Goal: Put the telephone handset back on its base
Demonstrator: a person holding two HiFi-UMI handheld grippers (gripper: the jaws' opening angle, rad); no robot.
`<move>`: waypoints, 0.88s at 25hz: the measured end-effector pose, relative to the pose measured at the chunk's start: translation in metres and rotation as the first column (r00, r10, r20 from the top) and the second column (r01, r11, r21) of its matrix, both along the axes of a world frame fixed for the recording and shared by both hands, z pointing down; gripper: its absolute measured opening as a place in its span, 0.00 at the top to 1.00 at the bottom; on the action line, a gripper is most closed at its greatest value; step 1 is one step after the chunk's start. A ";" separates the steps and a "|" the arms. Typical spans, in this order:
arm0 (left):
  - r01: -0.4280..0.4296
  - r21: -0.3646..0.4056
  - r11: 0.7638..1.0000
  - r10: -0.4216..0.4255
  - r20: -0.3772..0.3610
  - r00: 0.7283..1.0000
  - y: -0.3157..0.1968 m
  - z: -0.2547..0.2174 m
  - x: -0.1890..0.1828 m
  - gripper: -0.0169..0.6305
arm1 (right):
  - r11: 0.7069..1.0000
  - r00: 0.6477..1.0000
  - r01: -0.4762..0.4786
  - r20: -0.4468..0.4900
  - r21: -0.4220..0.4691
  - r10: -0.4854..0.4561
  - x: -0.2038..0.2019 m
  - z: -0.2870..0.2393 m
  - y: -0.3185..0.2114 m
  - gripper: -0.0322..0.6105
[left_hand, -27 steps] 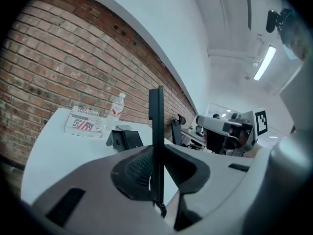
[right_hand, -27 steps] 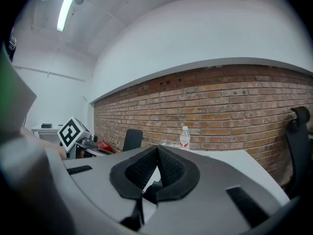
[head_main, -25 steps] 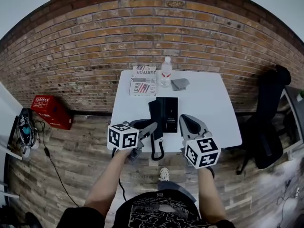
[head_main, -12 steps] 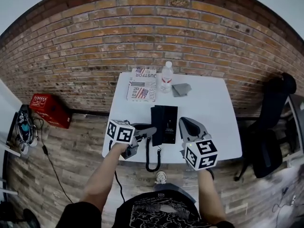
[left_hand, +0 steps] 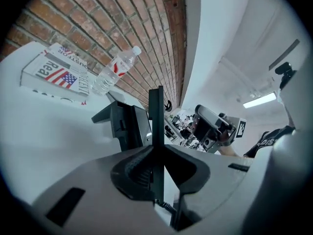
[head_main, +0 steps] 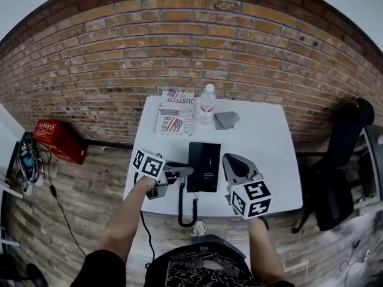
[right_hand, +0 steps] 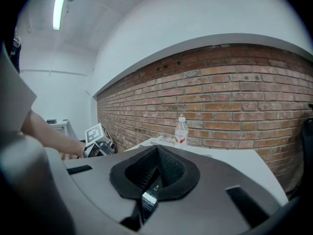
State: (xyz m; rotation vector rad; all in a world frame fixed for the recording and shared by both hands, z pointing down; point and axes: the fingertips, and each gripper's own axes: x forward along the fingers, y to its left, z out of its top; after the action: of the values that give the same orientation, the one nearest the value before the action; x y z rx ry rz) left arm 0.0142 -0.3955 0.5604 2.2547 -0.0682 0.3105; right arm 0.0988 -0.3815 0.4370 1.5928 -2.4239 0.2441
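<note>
The black telephone base (head_main: 204, 166) lies at the table's near middle; it also shows in the left gripper view (left_hand: 125, 125). My left gripper (head_main: 181, 172) is shut on the black handset (head_main: 172, 164), which reaches to the base's left edge. In the left gripper view the handset (left_hand: 156, 111) stands as a thin dark bar between the jaws (left_hand: 156, 146). Its coiled cord (head_main: 181, 205) hangs over the table's near edge. Right of the base, my right gripper (head_main: 229, 160) is shut with nothing in it (right_hand: 157, 155).
On the white table (head_main: 263, 148), at the back, lie a newspaper (head_main: 173, 119), a water bottle (head_main: 207, 103) and a grey cloth (head_main: 226, 119). A brick wall stands behind. A red box (head_main: 57, 141) sits on the floor at left, a black chair (head_main: 341, 178) at right.
My left gripper has carried the handset farther over the table, from near the base's front corner to level with its left side. The right gripper has stayed beside the base.
</note>
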 end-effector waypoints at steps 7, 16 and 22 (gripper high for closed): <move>-0.031 -0.105 0.994 0.029 -0.014 0.999 -0.012 0.015 0.003 0.86 | 1.000 1.000 0.002 -0.010 -0.024 -0.003 0.009 0.009 -0.014 0.95; -0.052 -0.169 0.984 0.054 0.006 0.999 -0.020 0.029 0.007 0.86 | 0.998 0.999 0.028 -0.014 -0.052 -0.029 0.008 0.023 -0.026 0.95; -0.060 -0.214 0.975 0.067 0.023 0.997 -0.021 0.037 0.009 0.86 | 0.998 0.999 0.033 -0.012 -0.056 -0.034 0.010 0.025 -0.034 0.95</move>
State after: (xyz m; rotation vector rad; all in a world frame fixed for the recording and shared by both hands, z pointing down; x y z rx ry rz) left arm 0.0227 -0.4162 0.5971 2.0424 0.0208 0.3688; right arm 0.1087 -0.4152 0.4617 1.5247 -2.4104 0.2919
